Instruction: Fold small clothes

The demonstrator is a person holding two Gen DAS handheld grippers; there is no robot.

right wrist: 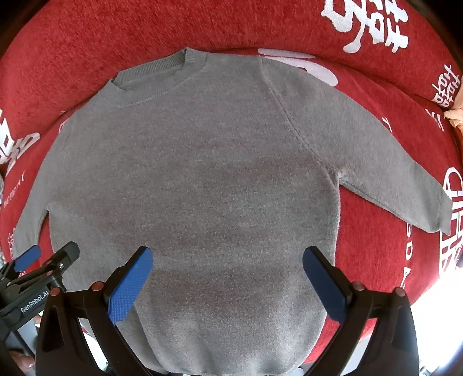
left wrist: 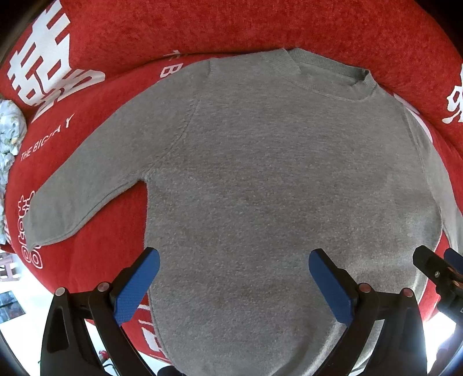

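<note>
A grey sweater (left wrist: 260, 179) lay flat, sleeves spread, on a red cover (left wrist: 115, 37). The left gripper (left wrist: 234, 286) and right gripper (right wrist: 228, 283) hung over its lower body, jaws wide, holding nothing.

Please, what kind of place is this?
Probably a home, likely a sofa or bed: a grey sweater lies flat on a red plush cover with white wedding-style characters; a floral cloth lies at the edge.

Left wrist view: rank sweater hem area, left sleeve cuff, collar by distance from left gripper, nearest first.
From the left gripper:
1. Sweater hem area, directly between the open fingers.
2. Left sleeve cuff, out to the left on the red cover.
3. Collar, far end, upper right.
</note>
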